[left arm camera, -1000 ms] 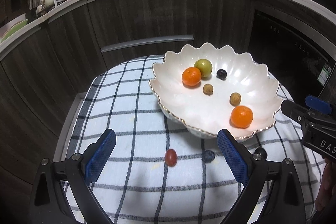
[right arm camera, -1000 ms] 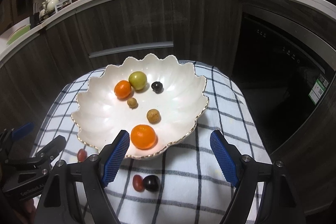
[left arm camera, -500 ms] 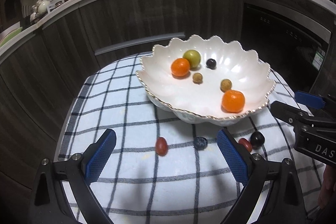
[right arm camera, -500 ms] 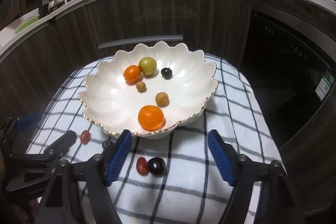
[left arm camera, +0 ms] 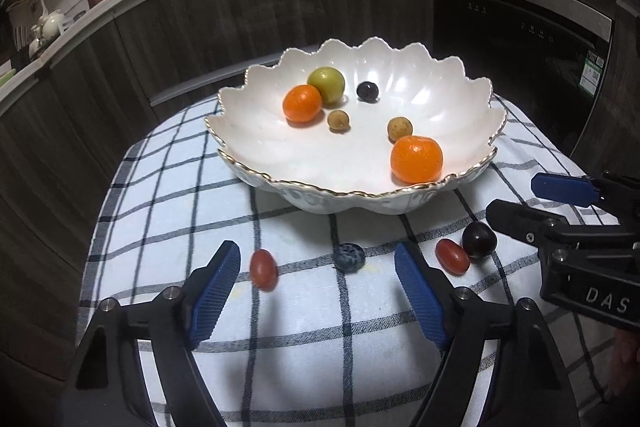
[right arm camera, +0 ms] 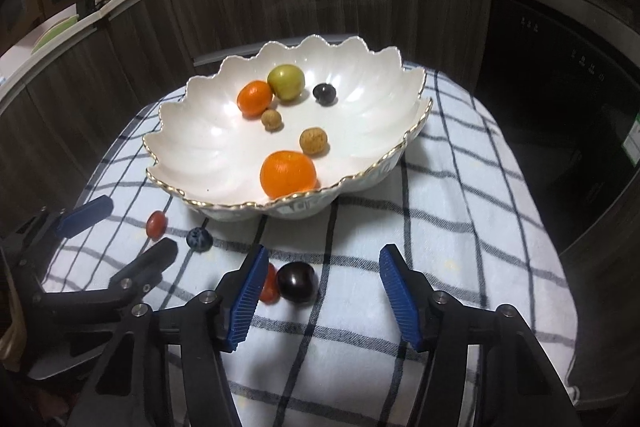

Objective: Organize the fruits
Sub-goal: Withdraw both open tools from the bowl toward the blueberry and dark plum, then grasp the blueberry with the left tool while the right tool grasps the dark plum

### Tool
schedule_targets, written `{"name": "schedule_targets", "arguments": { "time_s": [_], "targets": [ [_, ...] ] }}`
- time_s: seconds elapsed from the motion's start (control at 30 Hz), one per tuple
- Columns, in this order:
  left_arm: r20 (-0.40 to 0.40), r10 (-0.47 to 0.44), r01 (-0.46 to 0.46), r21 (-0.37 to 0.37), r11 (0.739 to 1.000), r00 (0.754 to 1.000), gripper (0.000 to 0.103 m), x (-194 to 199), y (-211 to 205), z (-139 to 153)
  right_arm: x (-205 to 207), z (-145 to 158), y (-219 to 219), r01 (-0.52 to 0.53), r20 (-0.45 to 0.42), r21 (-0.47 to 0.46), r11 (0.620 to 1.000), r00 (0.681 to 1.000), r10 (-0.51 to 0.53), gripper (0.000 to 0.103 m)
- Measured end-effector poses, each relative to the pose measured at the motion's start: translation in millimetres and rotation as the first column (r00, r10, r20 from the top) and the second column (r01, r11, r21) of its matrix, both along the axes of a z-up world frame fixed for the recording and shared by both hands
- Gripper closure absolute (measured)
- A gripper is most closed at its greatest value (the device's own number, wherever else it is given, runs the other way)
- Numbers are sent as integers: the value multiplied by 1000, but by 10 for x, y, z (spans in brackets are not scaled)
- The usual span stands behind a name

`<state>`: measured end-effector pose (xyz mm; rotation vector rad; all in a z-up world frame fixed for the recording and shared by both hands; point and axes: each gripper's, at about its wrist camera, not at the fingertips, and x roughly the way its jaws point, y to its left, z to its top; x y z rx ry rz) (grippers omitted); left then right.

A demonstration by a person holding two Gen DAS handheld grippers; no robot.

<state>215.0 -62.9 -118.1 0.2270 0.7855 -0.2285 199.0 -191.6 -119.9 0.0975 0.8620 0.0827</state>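
A white scalloped bowl (left arm camera: 472,111) (right arm camera: 192,131) with a gold rim holds two oranges, a green fruit, two small brown fruits and a dark grape. On the checked cloth in front of it lie a red cherry tomato (left arm camera: 263,269) (right arm camera: 156,224), a blueberry (left arm camera: 349,257) (right arm camera: 199,238), a second red tomato (left arm camera: 452,256) (right arm camera: 269,287) and a dark grape (left arm camera: 479,239) (right arm camera: 297,282). My left gripper (left arm camera: 318,269) hangs low over the first tomato and the blueberry, its jaws closing, touching neither. My right gripper (right arm camera: 320,273) hovers over the dark grape, jaws closing, pads clear of it.
The checked cloth (left arm camera: 304,339) covers a small round table. Dark wood cabinet fronts (left arm camera: 192,27) curve behind it, with a dark appliance (left arm camera: 516,39) at the right. A counter above carries a pan and bottles. A hand's edge (left arm camera: 626,359) shows at the lower right.
Both grippers have come down and closer to the cloth, and their jaws have narrowed. The loose fruits now lie between or just ahead of the pads. No fruit has moved.
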Motion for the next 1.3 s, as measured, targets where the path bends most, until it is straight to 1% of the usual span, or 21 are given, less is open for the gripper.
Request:
{"name": "schedule_targets", "arguments": {
  "time_s": [0.07, 0.13, 0.23, 0.27, 0.33, 0.53, 0.57, 0.6, 0.63, 0.73, 0.83, 0.87, 0.93, 1.0, 1.13, 1.3],
  "targets": [
    [-11, -8, 8, -3, 1000, 1000, 31, 27, -25, -43, 15, -30, 5, -5, -9, 10, 1000, 1000, 5, 44],
    [-21, -16, 16, -2, 1000, 1000, 33, 49, -46, -91, 30, -58, 19, -11, -15, 15, 1000, 1000, 11, 47],
    [-33, -23, 23, -5, 1000, 999, 39, 71, -71, -149, 53, -101, 42, -19, -23, 24, 1000, 1000, 20, 50],
    [-38, -25, 24, -5, 1000, 999, 40, 78, -80, -168, 56, -111, 43, -21, -25, 26, 999, 999, 22, 50],
    [-42, -25, 24, -10, 1000, 999, 42, 87, -90, -195, 67, -144, 48, -24, -34, 32, 999, 999, 25, 56],
    [-55, -17, 15, -25, 1000, 998, 45, 125, -90, -245, 97, -221, 56, -27, -54, 53, 998, 998, 30, 60],
    [-56, -17, 15, -26, 1000, 998, 47, 133, -92, -251, 102, -231, 60, -29, -57, 60, 998, 998, 32, 60],
    [-59, -18, 16, -27, 1000, 998, 48, 141, -96, -260, 106, -240, 61, -29, -58, 62, 998, 998, 33, 62],
    [-66, -21, 19, -27, 999, 998, 52, 149, -104, -276, 111, -251, 63, -31, -61, 66, 997, 998, 35, 66],
    [-79, -21, 19, -20, 1000, 997, 62, 166, -122, -313, 122, -278, 50, -31, -67, 86, 996, 997, 37, 68],
    [-96, -20, 19, -21, 1000, 995, 63, 175, -132, -357, 133, -289, 52, -37, -69, 103, 994, 997, 44, 70],
    [-102, -19, 17, -24, 1000, 995, 64, 178, -130, -370, 137, -292, 56, -38, -69, 104, 994, 997, 45, 70],
    [-119, -21, 17, -34, 999, 993, 69, 186, -125, -397, 144, -302, 61, -43, -72, 114, 993, 996, 51, 75],
    [-117, -27, 23, -39, 999, 993, 72, 178, -131, -400, 146, -304, 71, -45, -71, 118, 992, 996, 53, 76],
    [-108, -33, 32, -17, 999, 994, 80, 169, -167, -398, 149, -305, 56, -40, -73, 132, 990, 996, 50, 76],
    [-119, -26, 24, -23, 999, 993, 81, 168, -158, -389, 142, -290, 51, -35, -74, 130, 991, 996, 45, 77]
  ]
}}
